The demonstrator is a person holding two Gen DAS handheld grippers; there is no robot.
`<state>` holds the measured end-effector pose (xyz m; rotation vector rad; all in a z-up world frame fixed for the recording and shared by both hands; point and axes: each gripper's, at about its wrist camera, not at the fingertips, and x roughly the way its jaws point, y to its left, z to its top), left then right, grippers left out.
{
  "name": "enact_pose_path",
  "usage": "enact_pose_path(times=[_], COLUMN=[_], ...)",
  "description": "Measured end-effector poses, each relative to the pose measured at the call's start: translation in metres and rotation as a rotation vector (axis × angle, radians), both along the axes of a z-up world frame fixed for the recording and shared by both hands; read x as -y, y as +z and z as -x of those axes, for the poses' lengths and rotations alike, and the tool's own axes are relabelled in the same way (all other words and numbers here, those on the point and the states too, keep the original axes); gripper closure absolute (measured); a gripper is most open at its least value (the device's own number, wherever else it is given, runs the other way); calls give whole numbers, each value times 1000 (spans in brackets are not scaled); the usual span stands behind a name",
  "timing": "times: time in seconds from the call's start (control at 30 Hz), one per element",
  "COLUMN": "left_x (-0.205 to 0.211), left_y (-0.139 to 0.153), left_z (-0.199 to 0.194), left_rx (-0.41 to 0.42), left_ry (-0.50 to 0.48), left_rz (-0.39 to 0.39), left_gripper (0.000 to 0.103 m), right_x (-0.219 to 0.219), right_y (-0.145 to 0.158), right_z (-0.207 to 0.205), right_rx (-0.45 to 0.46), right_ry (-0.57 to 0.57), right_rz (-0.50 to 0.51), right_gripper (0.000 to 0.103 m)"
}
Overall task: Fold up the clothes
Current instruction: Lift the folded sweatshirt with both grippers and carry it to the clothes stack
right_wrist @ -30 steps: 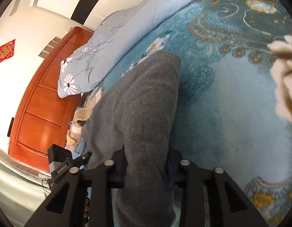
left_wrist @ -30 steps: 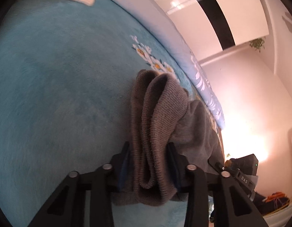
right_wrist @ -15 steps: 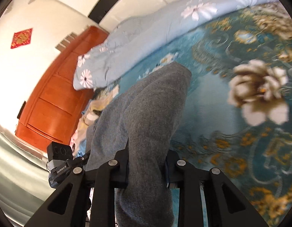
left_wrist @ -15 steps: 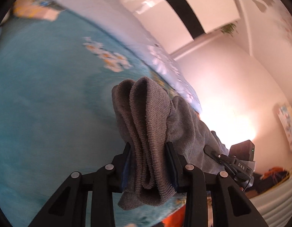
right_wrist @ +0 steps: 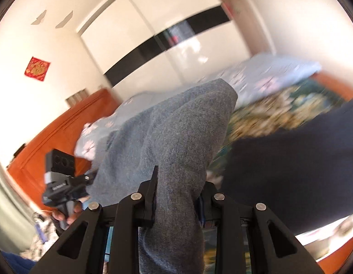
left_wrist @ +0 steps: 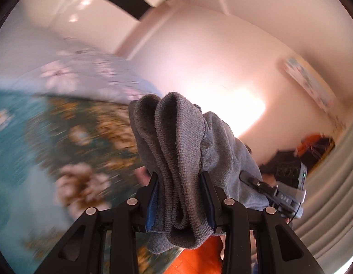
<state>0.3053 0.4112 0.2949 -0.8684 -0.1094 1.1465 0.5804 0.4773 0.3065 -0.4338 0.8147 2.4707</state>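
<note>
A grey knit garment (left_wrist: pixel 176 150) is bunched in folds between the jaws of my left gripper (left_wrist: pixel 179 196), which is shut on it. The same grey garment (right_wrist: pixel 176 141) runs through my right gripper (right_wrist: pixel 176 196), which is also shut on it. The cloth hangs stretched between the two grippers, lifted above the teal floral bedspread (left_wrist: pixel 39 141). The right gripper shows in the left wrist view (left_wrist: pixel 277 196) at the far right. The left gripper shows in the right wrist view (right_wrist: pixel 64 182) at the left.
A pale blue floral quilt (right_wrist: pixel 267 73) lies along the bed's far side. A dark navy garment (right_wrist: pixel 290 166) lies on the bed at right. An orange wooden headboard (right_wrist: pixel 50 141) and white wardrobe doors (right_wrist: pixel 165 32) stand behind.
Both grippers have lifted and tilted upward with the grey garment. The views now show walls and wardrobe instead of mostly bedspread. The grips are unchanged.
</note>
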Motion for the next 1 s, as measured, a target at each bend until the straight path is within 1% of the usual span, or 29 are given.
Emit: enact_pose_path(times=[0.1,0.2,0.27,0.33,0.4,0.43,0.5,0.53,0.6,0.63,0.67,0.7,0.8,0.87,0.9,0.93,1.0], left_x=[-42,-82,-102,-123,-140,-148,-160,-162,-163,-163,-163,-164,-158,-150,-149,-146,-139], left_y=[10,8,0,-18,-43,-58,-89,-100,-113,-114,-114,-112,-93,-77,-69,-60,-40], left_z=[-42,-73,-87,-97,-104,-105,-104,-101,-94,-91,-89,-88,-92,-94,-93,-91,-85], left_rx=[-6,51,72,92,125,140,165,178,222,237,245,239,143,78,51,19,-62], left_ry=[-90,-167,-191,-203,-200,-199,-194,-189,-192,-200,-208,-213,-226,-247,-247,-238,-173], left_rz=[-11,-15,-7,18,65,98,174,186,189,192,194,195,187,164,152,138,80], left_gripper=[66,66,66,66,66,66,66,65,63,63,63,63,61,50,47,45,43], right_x=[-39,-73,-95,-115,-134,-145,-165,-173,-190,-191,-191,-193,-188,-177,-172,-165,-155], right_y=[13,21,23,23,12,0,-29,-44,-75,-85,-90,-91,-82,-68,-61,-54,-36], right_z=[-48,-84,-104,-123,-133,-138,-147,-152,-162,-169,-174,-177,-177,-175,-174,-178,-189], right_rx=[15,68,81,79,66,65,69,72,77,14,-39,-52,-13,26,45,56,61], right_ry=[-73,-123,-142,-158,-165,-171,-190,-202,-225,-219,-208,-206,-220,-243,-255,-269,-319], right_rz=[-23,-61,-62,-52,-13,20,84,117,181,198,208,205,177,123,96,64,19], right_gripper=[76,76,75,75,74,72,71,71,66,63,63,62,62,60,60,59,59])
